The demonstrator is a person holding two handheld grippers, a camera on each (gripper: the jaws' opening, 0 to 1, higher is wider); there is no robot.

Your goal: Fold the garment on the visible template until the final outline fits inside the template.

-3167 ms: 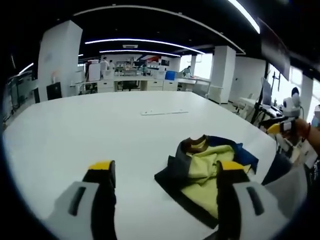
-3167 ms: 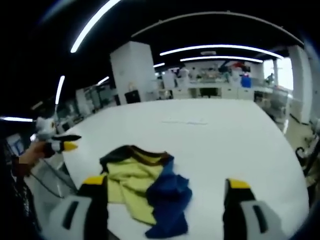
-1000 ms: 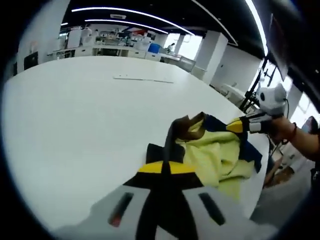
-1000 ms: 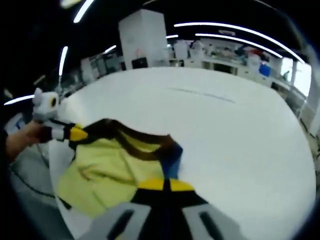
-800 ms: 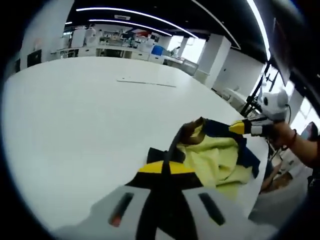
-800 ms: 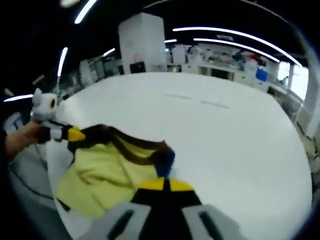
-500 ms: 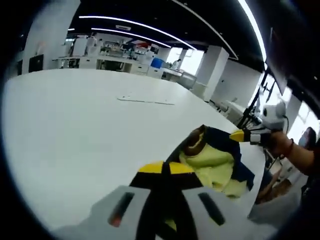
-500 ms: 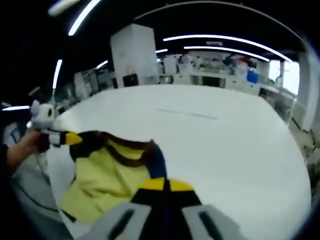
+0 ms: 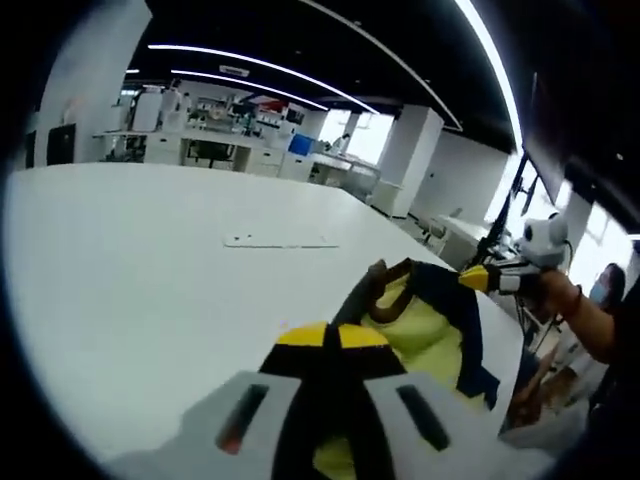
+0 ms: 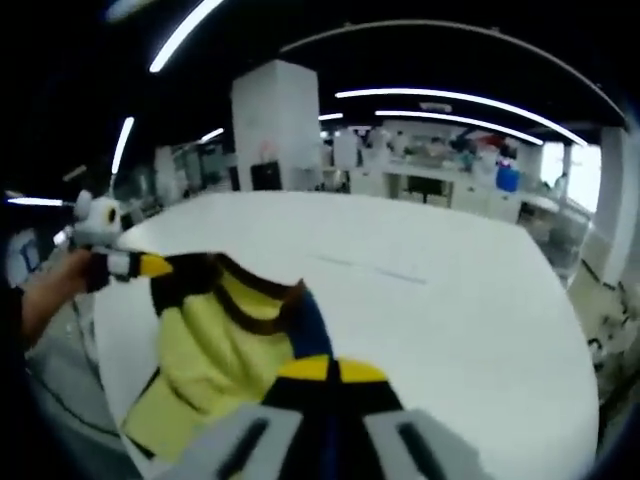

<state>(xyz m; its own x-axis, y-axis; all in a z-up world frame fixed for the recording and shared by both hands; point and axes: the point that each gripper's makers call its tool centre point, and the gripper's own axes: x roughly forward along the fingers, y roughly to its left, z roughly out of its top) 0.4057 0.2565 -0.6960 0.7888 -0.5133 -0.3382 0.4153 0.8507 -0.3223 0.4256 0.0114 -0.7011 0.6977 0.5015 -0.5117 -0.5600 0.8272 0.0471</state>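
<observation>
The garment is yellow with navy parts and a brown collar. It hangs stretched between my two grippers, raised off the white table. My left gripper is shut on its dark edge close to the camera. My right gripper comes in from the right, shut on the navy edge. In the right gripper view the yellow cloth runs from my right gripper to my left gripper at the left. The template is a thin outline lying farther out on the table.
A person's hand holds the right gripper past the table's edge, and a hand holds the left one. White pillars and desks stand far behind the table. The table's near edge lies just below the hanging cloth.
Both grippers were open above the crumpled garment; they have since shut on its edges, lifted it off the table and pulled it apart, so it now hangs stretched.
</observation>
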